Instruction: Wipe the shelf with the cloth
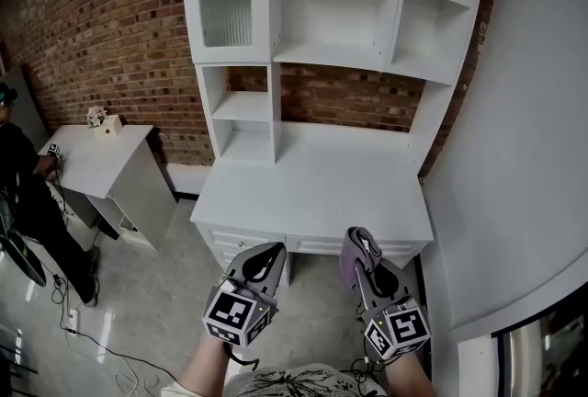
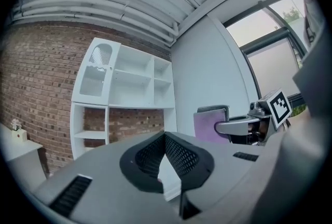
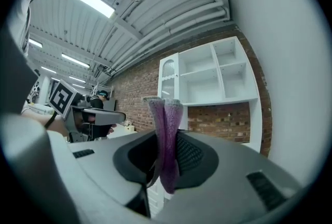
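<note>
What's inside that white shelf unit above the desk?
The shelf unit shows nothing in its open compartments. The top-left one sits behind a ribbed glass door, so its contents cannot be made out.

— What fills the upper left of the frame?
— A brick wall (image 1: pixel 92 28). Before it stands a white bench (image 1: pixel 96 164) with a small box (image 1: pixel 111 127) and flowers (image 1: pixel 96 116) on top.
— Anyone about?
— A person (image 1: pixel 23 179) in dark clothes at the left edge, beside the bench. Cables (image 1: pixel 92 345) trail over the floor (image 1: pixel 165 285), lower left.
</note>
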The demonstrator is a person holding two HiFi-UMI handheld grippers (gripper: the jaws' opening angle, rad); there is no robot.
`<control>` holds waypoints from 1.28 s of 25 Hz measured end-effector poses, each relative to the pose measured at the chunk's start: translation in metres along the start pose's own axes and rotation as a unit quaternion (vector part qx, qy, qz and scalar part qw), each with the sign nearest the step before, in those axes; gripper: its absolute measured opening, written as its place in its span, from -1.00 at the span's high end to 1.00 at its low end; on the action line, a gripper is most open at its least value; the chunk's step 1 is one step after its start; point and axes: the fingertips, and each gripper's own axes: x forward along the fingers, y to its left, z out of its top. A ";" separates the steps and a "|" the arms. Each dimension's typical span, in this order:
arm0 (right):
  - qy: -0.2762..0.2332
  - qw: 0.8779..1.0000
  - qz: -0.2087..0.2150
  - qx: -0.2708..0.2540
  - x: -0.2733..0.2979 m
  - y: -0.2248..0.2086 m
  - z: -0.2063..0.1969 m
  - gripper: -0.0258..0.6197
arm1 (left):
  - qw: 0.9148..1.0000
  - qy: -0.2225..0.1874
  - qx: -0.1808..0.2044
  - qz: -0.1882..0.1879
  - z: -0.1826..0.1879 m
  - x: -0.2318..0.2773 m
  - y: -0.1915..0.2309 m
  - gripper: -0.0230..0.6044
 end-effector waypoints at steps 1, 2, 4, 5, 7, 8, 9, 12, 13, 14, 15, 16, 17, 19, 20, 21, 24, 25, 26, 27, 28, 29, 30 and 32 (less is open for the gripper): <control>0.000 1.000 0.001 0.004 0.000 -0.004 -0.001 0.69 | 1.000 0.002 -0.002 0.002 -0.002 0.003 -0.002 0.91; 0.001 1.000 0.003 0.007 -0.001 -0.008 -0.003 0.69 | 1.000 0.004 -0.003 0.005 -0.004 0.007 -0.004 0.91; 0.005 1.000 0.007 0.010 -0.002 -0.018 -0.009 0.69 | 1.000 0.006 -0.007 0.009 -0.009 0.015 -0.009 0.91; 0.007 1.000 0.009 0.011 -0.003 -0.023 -0.012 0.69 | 1.000 0.006 -0.009 0.010 -0.011 0.020 -0.013 0.91; 0.012 1.000 0.011 0.015 -0.007 -0.034 -0.019 0.69 | 1.000 0.009 -0.015 0.014 -0.017 0.028 -0.020 0.91; 0.014 1.000 0.012 0.017 -0.009 -0.039 -0.022 0.69 | 1.000 0.012 -0.018 0.016 -0.020 0.032 -0.024 0.91; 0.016 1.000 0.012 0.019 -0.010 -0.044 -0.024 0.69 | 0.999 0.016 -0.021 0.018 -0.024 0.036 -0.026 0.91; 0.023 0.999 0.011 0.022 -0.010 -0.059 -0.030 0.69 | 0.999 0.028 -0.028 0.029 -0.034 0.043 -0.028 0.91; 0.026 0.999 0.010 0.023 -0.007 -0.063 -0.033 0.69 | 0.998 0.032 -0.030 0.033 -0.038 0.046 -0.026 0.91; 0.029 0.999 0.008 0.026 -0.004 -0.067 -0.036 0.69 | 0.998 0.035 -0.031 0.035 -0.040 0.048 -0.023 0.91; 0.030 0.999 0.008 0.030 0.001 -0.069 -0.039 0.69 | 0.998 0.037 -0.030 0.036 -0.042 0.051 -0.020 0.91; 0.031 0.999 0.010 0.032 0.006 -0.070 -0.042 0.69 | 0.998 0.037 -0.029 0.035 -0.043 0.054 -0.017 0.91; 0.031 0.999 0.011 0.031 0.013 -0.071 -0.044 0.69 | 0.998 0.036 -0.026 0.036 -0.043 0.059 -0.011 0.91; 0.030 0.999 0.012 0.018 0.031 -0.074 -0.045 0.69 | 0.999 0.030 -0.021 0.039 -0.043 0.070 0.003 0.91; 0.030 0.999 0.012 0.010 0.042 -0.075 -0.047 0.69 | 0.999 0.029 -0.019 0.040 -0.044 0.077 0.011 0.91; 0.029 0.999 0.013 0.006 0.054 -0.076 -0.048 0.69 | 0.999 0.029 -0.018 0.040 -0.047 0.084 0.020 0.91; 0.029 0.999 0.014 0.005 0.097 -0.081 -0.054 0.69 | 0.999 0.027 -0.017 0.036 -0.054 0.110 0.054 0.91; 0.029 1.000 0.011 0.005 0.113 -0.084 -0.055 0.69 | 0.999 0.024 -0.019 0.032 -0.054 0.120 0.067 0.91; 0.030 1.000 0.006 0.005 0.130 -0.087 -0.054 0.69 | 0.999 0.019 -0.022 0.026 -0.053 0.131 0.081 0.91; 0.030 1.000 0.002 0.005 0.148 -0.090 -0.052 0.69 | 0.999 0.013 -0.027 0.019 -0.051 0.142 0.096 0.91; 0.031 1.000 -0.002 0.006 0.167 -0.093 -0.050 0.69 | 0.999 0.008 -0.033 0.011 -0.048 0.153 0.113 0.91; 0.030 1.000 -0.004 0.005 0.188 -0.095 -0.047 0.69 | 0.999 0.003 -0.038 0.004 -0.045 0.164 0.131 0.91; 0.029 1.000 -0.007 0.001 0.209 -0.096 -0.044 0.69 | 0.999 -0.002 -0.041 -0.003 -0.041 0.175 0.148 0.91; 0.024 1.000 -0.013 -0.007 0.252 -0.100 -0.036 0.69 | 0.999 -0.005 -0.033 -0.015 -0.035 0.200 0.182 0.91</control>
